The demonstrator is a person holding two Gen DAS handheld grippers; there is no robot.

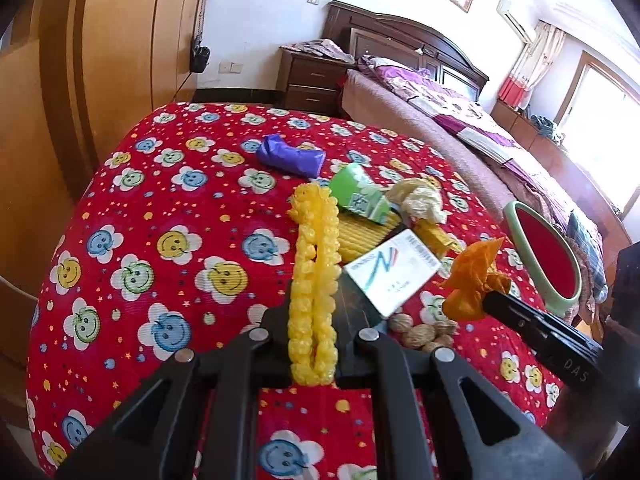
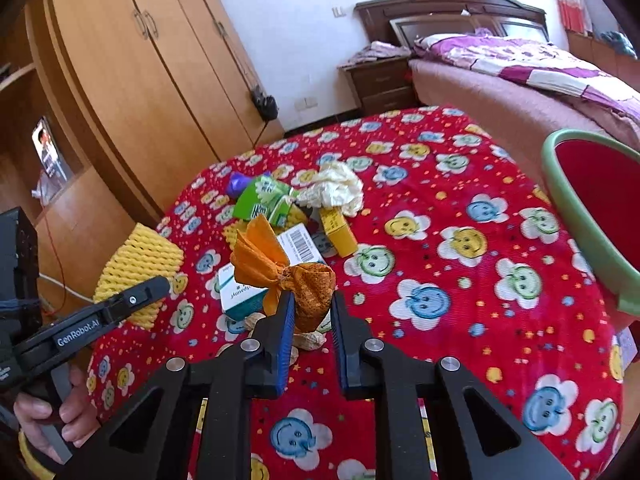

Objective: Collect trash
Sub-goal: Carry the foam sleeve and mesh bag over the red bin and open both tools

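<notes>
My left gripper (image 1: 314, 304) is shut on a yellow foam fruit net (image 1: 314, 280), which stands up between its jaws above the red flowered cloth; from the right wrist view the net (image 2: 138, 268) shows at the left. My right gripper (image 2: 313, 300) is shut on an orange crumpled wrapper (image 2: 308, 288), lifted a little off the cloth; the same wrapper (image 1: 474, 280) shows at the right gripper's tip in the left wrist view. A green-rimmed red bin (image 2: 592, 216) stands at the right. Beyond lie a green packet (image 2: 264, 200), a white box (image 2: 276, 272), a yellow box (image 2: 338, 228), a cream crumpled bag (image 2: 336, 188) and a purple wrapper (image 1: 290, 154).
Several nuts (image 1: 424, 332) lie on the cloth under the right gripper. A wooden wardrobe (image 2: 132, 72) stands at the left, a bed (image 2: 520, 76) and a nightstand (image 2: 376, 80) behind. A hand (image 2: 52, 412) holds the left gripper's handle.
</notes>
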